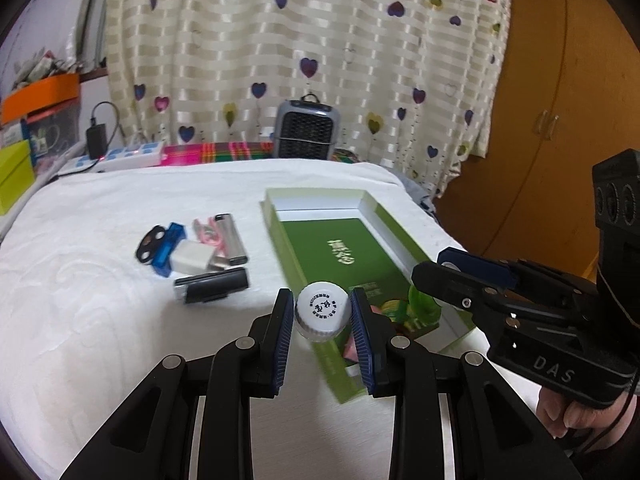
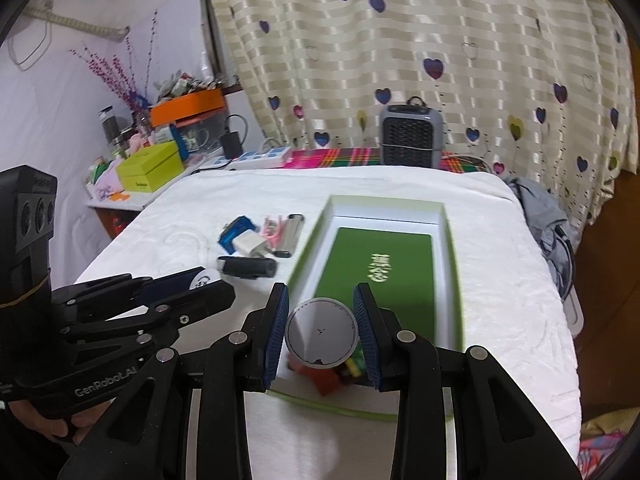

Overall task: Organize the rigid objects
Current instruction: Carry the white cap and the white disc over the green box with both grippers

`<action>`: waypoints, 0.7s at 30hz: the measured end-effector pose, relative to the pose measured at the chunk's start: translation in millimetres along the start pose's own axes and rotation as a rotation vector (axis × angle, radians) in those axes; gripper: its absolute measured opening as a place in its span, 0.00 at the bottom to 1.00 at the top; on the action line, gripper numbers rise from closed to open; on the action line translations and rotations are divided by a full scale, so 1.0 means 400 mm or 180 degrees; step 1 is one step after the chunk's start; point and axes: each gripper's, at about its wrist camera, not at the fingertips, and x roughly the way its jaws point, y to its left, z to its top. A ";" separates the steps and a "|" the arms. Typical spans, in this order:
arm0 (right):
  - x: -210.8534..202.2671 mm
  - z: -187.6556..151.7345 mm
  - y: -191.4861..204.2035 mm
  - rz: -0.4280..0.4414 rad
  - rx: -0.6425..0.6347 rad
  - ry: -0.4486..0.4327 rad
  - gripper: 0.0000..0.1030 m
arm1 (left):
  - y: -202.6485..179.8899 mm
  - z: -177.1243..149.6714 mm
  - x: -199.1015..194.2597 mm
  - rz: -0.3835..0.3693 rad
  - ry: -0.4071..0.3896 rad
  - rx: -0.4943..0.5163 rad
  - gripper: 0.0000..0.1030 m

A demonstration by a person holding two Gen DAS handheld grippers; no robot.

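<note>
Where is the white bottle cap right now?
In the left wrist view the white bottle cap is clamped in the left gripper, at the green box's near left edge.

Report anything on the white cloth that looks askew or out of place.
The green box sits skewed to the table edge. Beside it the small loose items lie in a jumbled heap, overlapping at mixed angles. Nothing looks spilled or broken.

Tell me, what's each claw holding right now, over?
Left gripper shut on white bottle cap. Right gripper shut on grey round disc. Both over green box. Small items beside it; nothing blocking.
</note>
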 end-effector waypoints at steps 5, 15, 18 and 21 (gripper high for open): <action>-0.010 -0.004 -0.039 -0.0078 0.0094 -0.0011 0.34 | -0.028 0.002 0.017 -0.0093 0.0025 0.0074 0.27; 0.002 -0.022 -0.091 -0.0147 0.0227 0.0061 0.34 | -0.066 -0.009 0.068 -0.0252 0.0141 0.0202 0.27; 0.011 -0.028 -0.098 -0.0150 0.0242 0.0100 0.34 | -0.070 -0.016 0.085 -0.0259 0.0187 0.0233 0.27; 0.022 -0.034 -0.102 -0.0140 0.0242 0.0146 0.34 | -0.067 -0.021 0.101 -0.0255 0.0234 0.0241 0.27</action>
